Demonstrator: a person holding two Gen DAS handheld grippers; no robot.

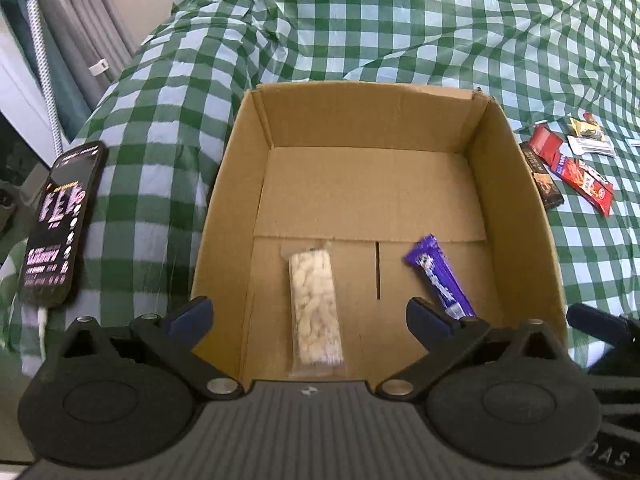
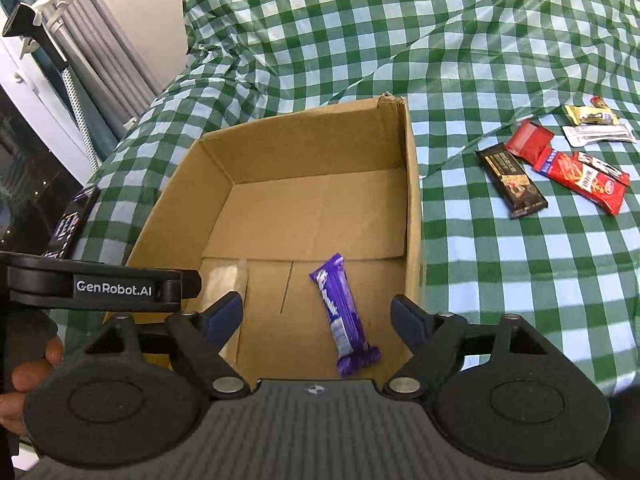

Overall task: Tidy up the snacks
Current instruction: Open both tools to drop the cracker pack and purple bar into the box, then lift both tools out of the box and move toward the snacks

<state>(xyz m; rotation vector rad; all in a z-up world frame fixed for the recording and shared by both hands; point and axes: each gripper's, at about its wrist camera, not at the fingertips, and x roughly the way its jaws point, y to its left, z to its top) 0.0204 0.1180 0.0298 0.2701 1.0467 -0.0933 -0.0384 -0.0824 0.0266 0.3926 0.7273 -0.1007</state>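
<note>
Black left gripper [image 1: 310, 314] and right gripper [image 2: 318, 318] above near edge of cardboard box [image 1: 516, 200], fingers [image 1: 192, 314] wide on both, nothing between. Inside, near wall: pale rice bar [image 1: 316, 304] left, purple bar [image 2: 344, 316] right, well apart. Farther right, on green checked cloth [image 2: 480, 260]: dark bar [image 2: 512, 180], red packets [image 2: 580, 176]. Phone [image 1: 64, 224] left of box.

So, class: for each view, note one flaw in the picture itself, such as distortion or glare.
Left wrist view: fisheye bends the checked cloth into curves. Right wrist view: pale sun streaks wash over the cloth at upper right; the box edges bow.
</note>
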